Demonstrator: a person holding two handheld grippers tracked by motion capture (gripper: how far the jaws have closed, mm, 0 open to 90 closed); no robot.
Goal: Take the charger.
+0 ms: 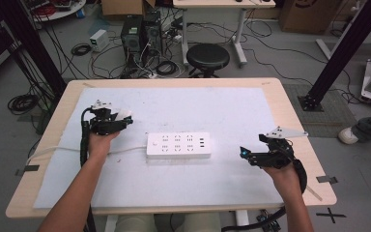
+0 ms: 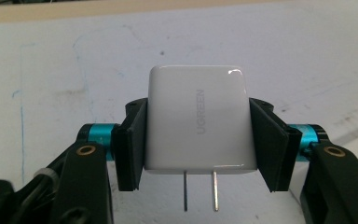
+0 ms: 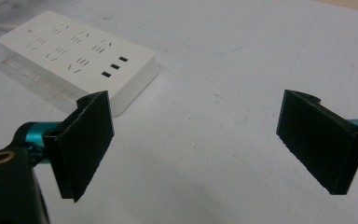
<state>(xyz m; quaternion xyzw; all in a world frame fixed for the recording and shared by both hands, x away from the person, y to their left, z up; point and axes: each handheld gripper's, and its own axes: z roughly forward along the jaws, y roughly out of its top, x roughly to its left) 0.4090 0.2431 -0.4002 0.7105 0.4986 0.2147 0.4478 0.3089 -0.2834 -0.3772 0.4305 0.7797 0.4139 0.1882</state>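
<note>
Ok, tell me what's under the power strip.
The power strip lies flat on the white mat, which shows all around it. Whatever is directly beneath is covered.

Black stool (image 1: 207,57) and tangled cables (image 1: 106,58) on grey floor (image 1: 270,63).

White charger up off the mat, power strip lying flat.

The white charger (image 2: 198,119), glossy, rounded corners, grey "UGREEN" lettering up its face, sits squeezed between 2 black pads with its 2 metal prongs pointing toward the camera. The white power strip (image 1: 178,145) lies to the charger's right, sockets up in 3 columns, 3 small ports at its right end.
</note>
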